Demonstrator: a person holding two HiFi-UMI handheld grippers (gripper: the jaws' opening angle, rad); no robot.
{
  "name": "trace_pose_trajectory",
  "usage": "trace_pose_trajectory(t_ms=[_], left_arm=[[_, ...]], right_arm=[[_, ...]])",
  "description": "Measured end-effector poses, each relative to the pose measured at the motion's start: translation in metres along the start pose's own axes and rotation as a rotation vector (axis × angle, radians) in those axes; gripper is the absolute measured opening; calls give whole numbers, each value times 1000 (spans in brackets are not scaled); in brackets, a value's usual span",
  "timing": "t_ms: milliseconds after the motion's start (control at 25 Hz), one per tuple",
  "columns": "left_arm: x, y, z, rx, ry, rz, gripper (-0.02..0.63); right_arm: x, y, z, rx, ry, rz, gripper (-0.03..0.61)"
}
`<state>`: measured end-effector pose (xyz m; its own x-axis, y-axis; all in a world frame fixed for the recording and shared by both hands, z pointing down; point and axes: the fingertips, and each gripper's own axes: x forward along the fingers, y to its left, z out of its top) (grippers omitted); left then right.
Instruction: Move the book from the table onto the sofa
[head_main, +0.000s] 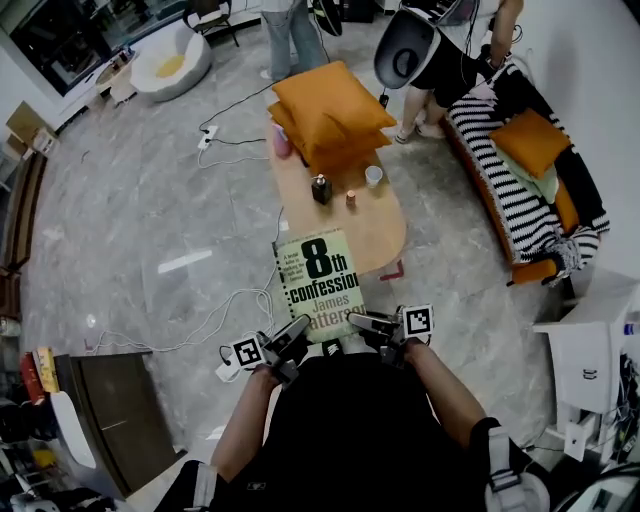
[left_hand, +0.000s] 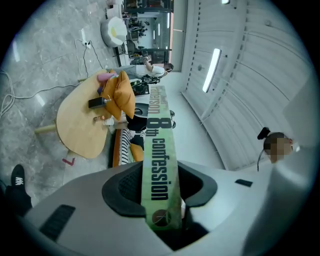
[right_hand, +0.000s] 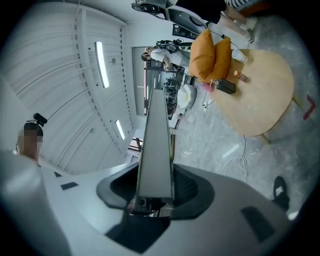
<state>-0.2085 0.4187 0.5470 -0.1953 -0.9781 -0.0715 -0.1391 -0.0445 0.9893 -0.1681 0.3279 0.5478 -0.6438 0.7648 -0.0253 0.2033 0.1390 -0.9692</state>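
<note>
A pale green paperback book (head_main: 318, 282) hangs flat in the air in front of me, clear of the wooden table (head_main: 375, 232). My left gripper (head_main: 290, 338) is shut on its near left corner; in the left gripper view the book's spine (left_hand: 159, 165) runs out from between the jaws. My right gripper (head_main: 372, 322) is shut on the near right corner, where the page edge (right_hand: 156, 150) sits between the jaws in the right gripper view. The striped sofa (head_main: 505, 190) stands at the right with orange cushions (head_main: 532, 140) on it.
On the table lie two orange pillows (head_main: 330, 115), a dark box (head_main: 321, 188), a white cup (head_main: 373, 176) and a pink bottle (head_main: 282, 140). Cables (head_main: 205, 330) trail over the grey floor. A person (head_main: 440, 60) stands by the sofa's far end. White furniture (head_main: 590, 360) is at right.
</note>
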Motion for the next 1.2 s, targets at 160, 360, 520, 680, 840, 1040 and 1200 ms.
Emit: trace_pose_trajectory(t_ms=[160, 360, 520, 680, 840, 1040, 1200], left_arm=[[27, -5, -15, -1, 60, -8, 166], [80, -16, -50, 43, 163, -10, 166], [120, -24, -89, 39, 202, -17, 166], [165, -30, -136, 19, 262, -37, 166], [214, -29, -185, 39, 341, -32, 167], [268, -28, -247, 24, 435, -35, 167], [308, -29, -293, 29, 533, -37, 167]], right_arm=[[-30, 4, 7, -9, -63, -6, 183], [-90, 9, 15, -39, -120, -18, 183], [-147, 16, 20, -51, -179, -22, 183], [-213, 23, 22, -55, -257, -27, 183], [-281, 17, 14, -45, -336, -59, 183], [-362, 18, 7, -55, -456, -86, 183], [-421, 19, 0, -61, -564, -111, 183]])
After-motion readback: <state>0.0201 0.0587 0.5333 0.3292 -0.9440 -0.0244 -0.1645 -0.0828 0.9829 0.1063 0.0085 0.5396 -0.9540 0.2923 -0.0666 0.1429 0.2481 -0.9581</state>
